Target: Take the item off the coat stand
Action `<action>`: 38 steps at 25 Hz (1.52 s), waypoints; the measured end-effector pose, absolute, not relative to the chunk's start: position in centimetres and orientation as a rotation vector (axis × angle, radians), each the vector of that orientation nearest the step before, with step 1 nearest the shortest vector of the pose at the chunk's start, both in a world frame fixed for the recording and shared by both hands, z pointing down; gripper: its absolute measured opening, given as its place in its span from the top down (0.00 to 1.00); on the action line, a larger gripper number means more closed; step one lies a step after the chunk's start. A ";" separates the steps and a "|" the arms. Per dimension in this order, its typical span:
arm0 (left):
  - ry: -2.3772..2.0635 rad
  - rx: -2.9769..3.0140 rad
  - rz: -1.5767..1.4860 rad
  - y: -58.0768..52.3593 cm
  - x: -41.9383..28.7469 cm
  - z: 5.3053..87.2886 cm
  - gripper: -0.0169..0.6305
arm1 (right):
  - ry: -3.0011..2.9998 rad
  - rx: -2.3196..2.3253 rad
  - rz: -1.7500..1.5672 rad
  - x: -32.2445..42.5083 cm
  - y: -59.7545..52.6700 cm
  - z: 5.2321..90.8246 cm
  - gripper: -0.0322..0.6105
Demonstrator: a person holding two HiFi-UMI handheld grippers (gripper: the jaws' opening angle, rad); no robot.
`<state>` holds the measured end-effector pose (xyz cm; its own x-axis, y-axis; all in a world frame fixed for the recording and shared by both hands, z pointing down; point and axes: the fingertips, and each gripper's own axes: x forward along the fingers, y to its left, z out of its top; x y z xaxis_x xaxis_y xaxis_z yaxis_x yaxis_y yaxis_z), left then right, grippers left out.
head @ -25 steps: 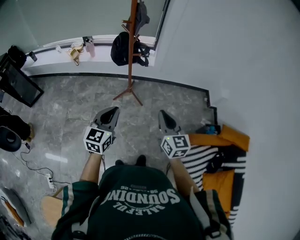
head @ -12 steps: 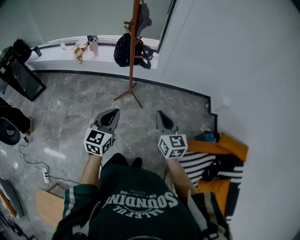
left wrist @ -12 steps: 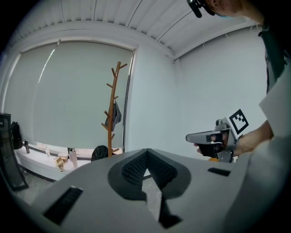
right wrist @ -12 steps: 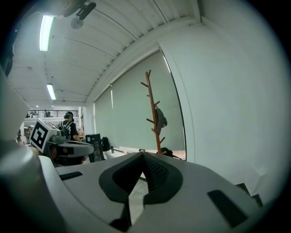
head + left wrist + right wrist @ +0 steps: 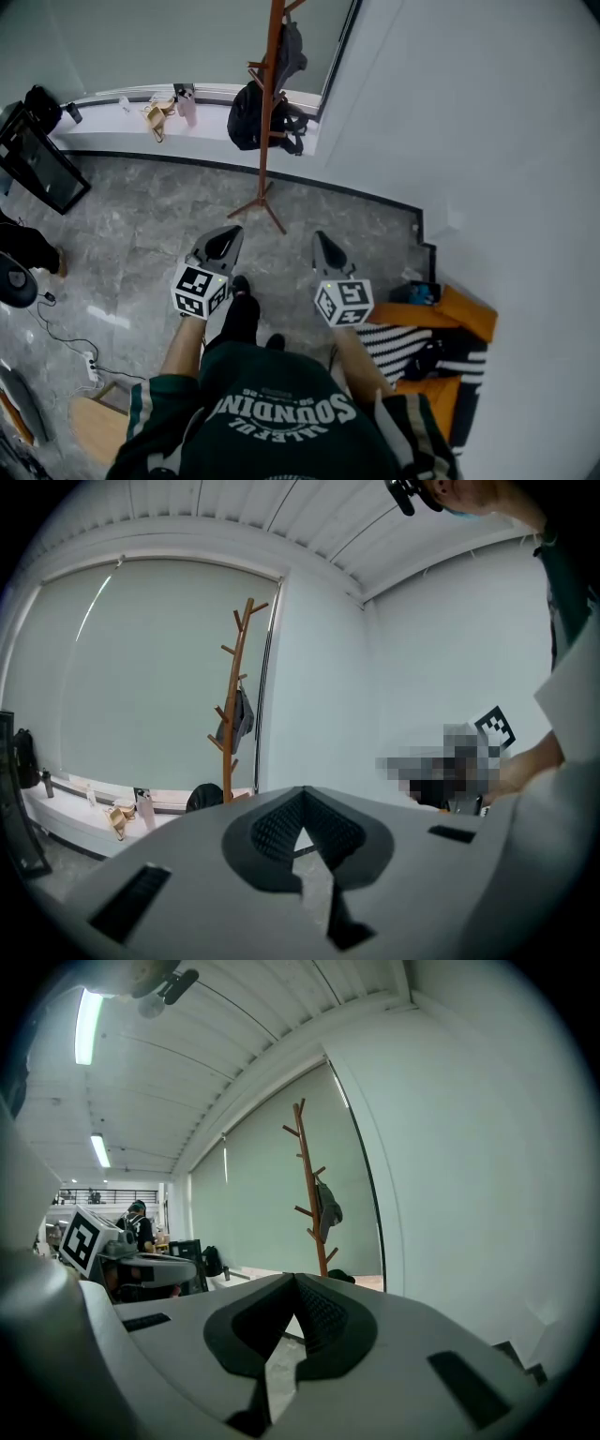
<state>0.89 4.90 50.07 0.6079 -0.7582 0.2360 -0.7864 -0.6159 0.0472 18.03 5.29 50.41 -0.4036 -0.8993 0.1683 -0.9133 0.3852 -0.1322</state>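
Stepped nearer stand [image 5: 272, 103] | left tool [image 5: 223, 246], right tool [image 5: 326, 251] shut, empty | garment [image 5: 292, 47] likely soft, light | pinch bunched cloth near top

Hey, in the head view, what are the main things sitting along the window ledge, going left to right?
black bag → small dark object → tan bundle → pale pink bottle → black backpack
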 end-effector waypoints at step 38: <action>-1.061 2.798 0.286 -25.7 -4.6 49.4 0.97 | -2.493 1.796 0.165 7.1 -23.7 46.4 0.95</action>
<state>-4.57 -25.72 49.44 0.7337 -0.6413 0.2244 -0.6671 -0.7426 0.0591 7.06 -23.67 46.45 -0.3174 -0.9413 0.1149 -0.9482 0.3137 -0.0494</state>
